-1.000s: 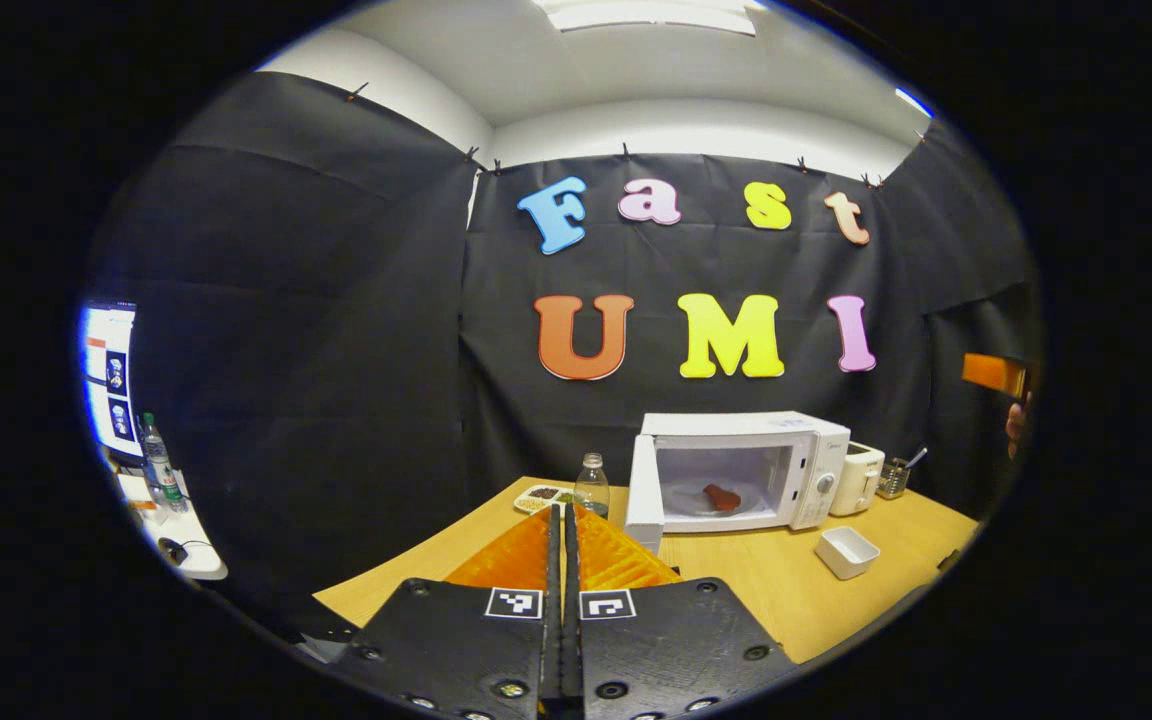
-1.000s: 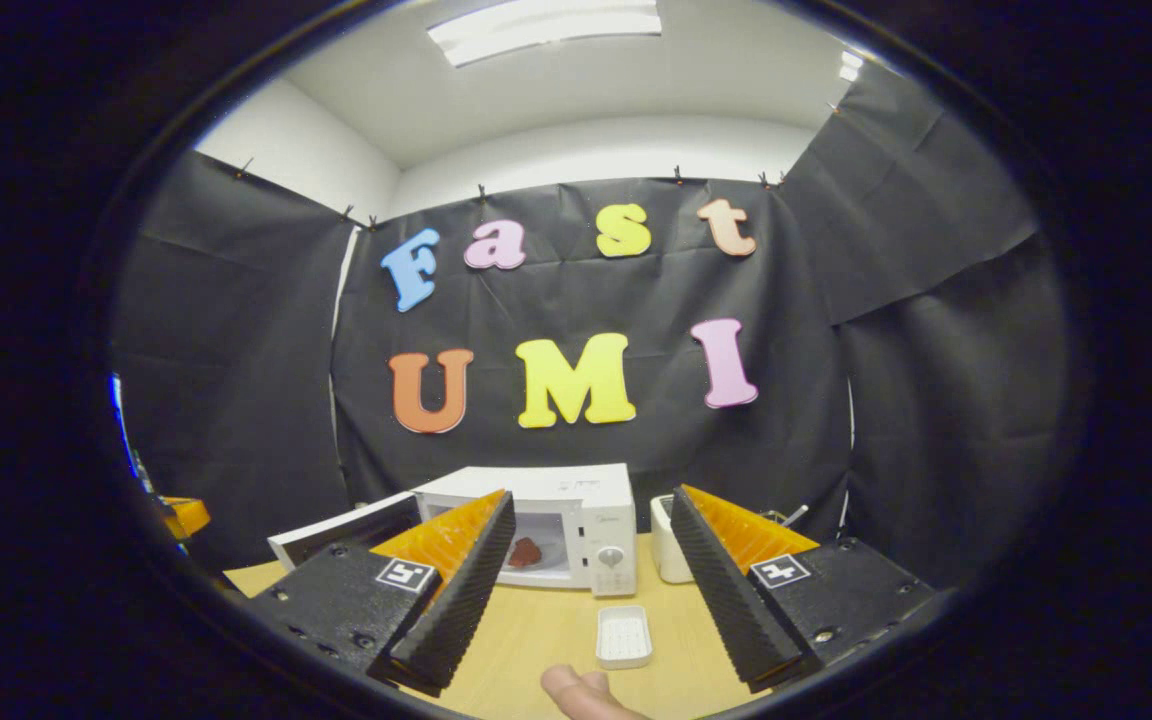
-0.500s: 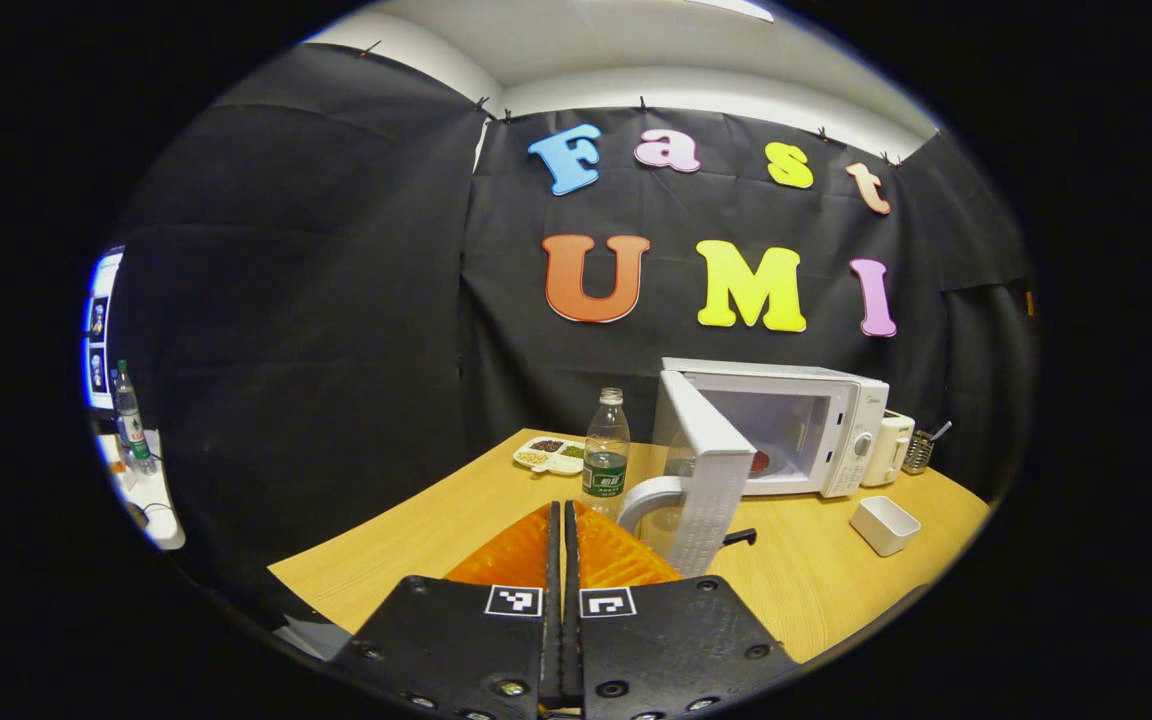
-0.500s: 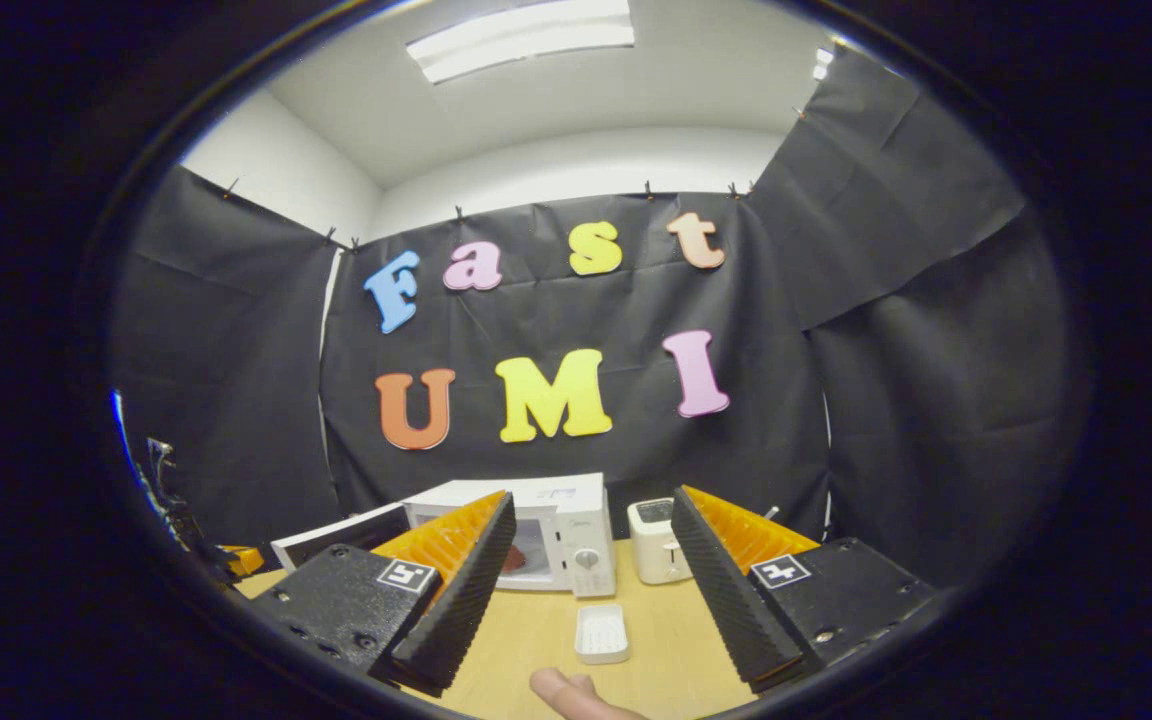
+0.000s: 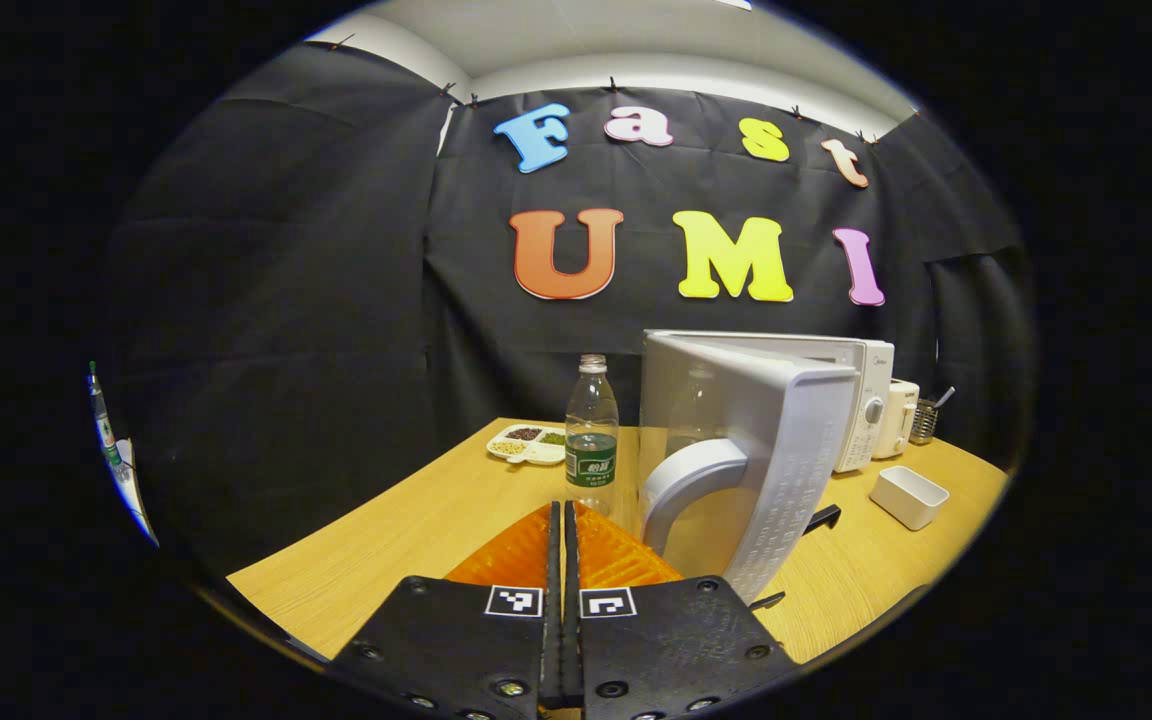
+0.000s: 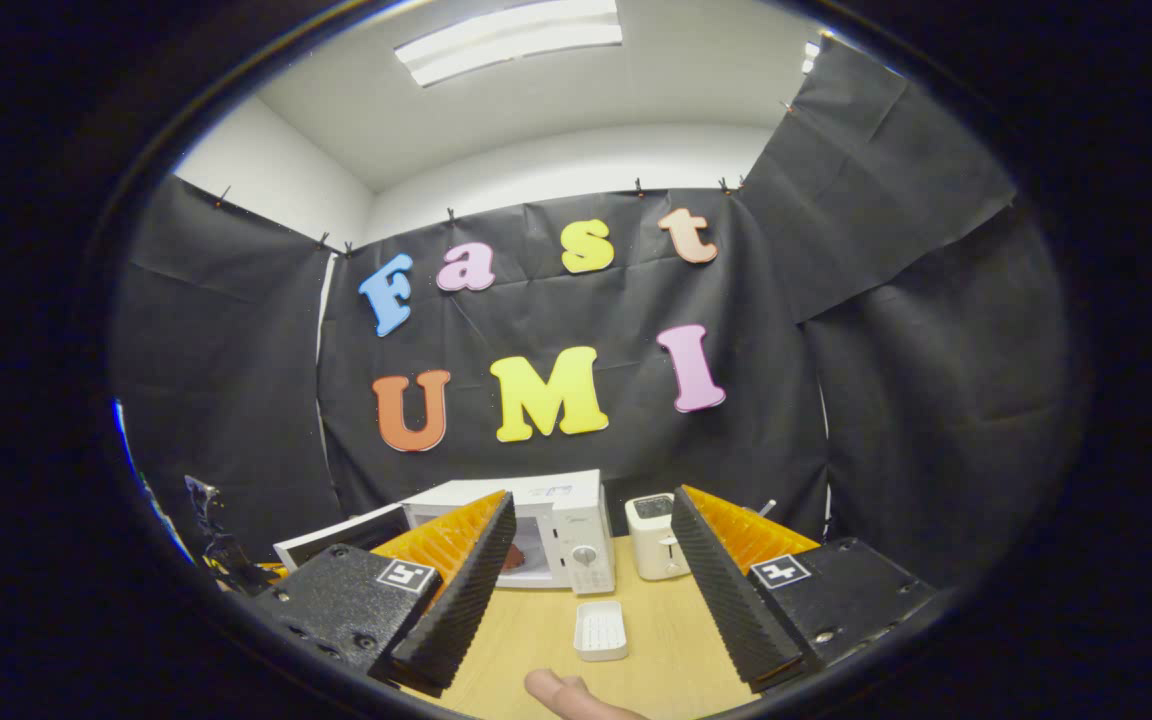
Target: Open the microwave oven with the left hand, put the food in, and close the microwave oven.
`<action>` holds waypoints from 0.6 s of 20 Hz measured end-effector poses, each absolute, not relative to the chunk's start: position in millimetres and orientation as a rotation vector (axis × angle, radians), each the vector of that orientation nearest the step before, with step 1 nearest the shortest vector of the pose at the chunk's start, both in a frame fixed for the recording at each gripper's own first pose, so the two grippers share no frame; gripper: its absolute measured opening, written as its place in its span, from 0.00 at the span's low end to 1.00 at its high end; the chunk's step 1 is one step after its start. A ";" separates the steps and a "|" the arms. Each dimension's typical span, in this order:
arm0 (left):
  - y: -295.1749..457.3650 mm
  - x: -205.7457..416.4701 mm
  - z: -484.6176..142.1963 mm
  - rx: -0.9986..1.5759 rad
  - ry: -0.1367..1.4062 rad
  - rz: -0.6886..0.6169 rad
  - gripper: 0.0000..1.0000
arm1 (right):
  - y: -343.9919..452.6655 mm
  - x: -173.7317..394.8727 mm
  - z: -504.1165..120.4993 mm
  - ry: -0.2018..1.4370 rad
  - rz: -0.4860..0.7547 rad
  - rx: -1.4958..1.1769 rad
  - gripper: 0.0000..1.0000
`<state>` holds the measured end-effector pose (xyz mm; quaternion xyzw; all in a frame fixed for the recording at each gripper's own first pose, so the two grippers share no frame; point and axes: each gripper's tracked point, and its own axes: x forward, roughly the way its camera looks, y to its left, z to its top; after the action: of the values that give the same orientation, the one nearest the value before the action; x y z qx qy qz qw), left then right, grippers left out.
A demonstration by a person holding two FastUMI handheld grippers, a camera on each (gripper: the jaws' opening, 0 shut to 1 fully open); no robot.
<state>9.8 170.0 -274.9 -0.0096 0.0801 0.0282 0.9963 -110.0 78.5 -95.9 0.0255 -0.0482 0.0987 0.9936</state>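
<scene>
Left gripper view, lower centre: the left gripper (image 5: 563,520) has its fingers pressed together with nothing between them, low over the wooden counter (image 5: 406,530). Just right of the fingertips and close to the lens stands the microwave door (image 5: 766,470), swung partly open and seen from its outer face, with its curved handle (image 5: 686,480) toward the fingers; whether they touch cannot be told. Behind the fingertips stands a clear water bottle (image 5: 591,435), and beyond it a divided snack tray (image 5: 528,444). Right of the door a small white dish (image 5: 908,495) lies on the counter. Past the door, the microwave (image 5: 861,400) body shows its control knob, with a white toaster (image 5: 901,418) beside it and a utensil holder (image 5: 924,420) at the far right.

Right gripper view, bottom: a fingertip of the person's hand (image 6: 561,692) shows at the frame's lower edge. The right gripper (image 6: 586,570) holds its fingers wide apart, empty. Between them lies the white dish (image 6: 601,630). Farther back, the microwave (image 6: 576,520) stands open, and the reddish food (image 6: 514,555) lies inside its cavity, partly hidden by one finger.
</scene>
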 end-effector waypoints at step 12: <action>80.1 25.0 -287.6 -0.015 0.177 -0.119 0.00 | 51.0 -112.8 -84.5 -0.108 0.182 0.078 0.99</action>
<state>25.0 80.1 -287.6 -0.0075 0.0882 -0.0593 0.9943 -112.8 51.0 -84.5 0.0389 -0.0539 0.0909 0.9936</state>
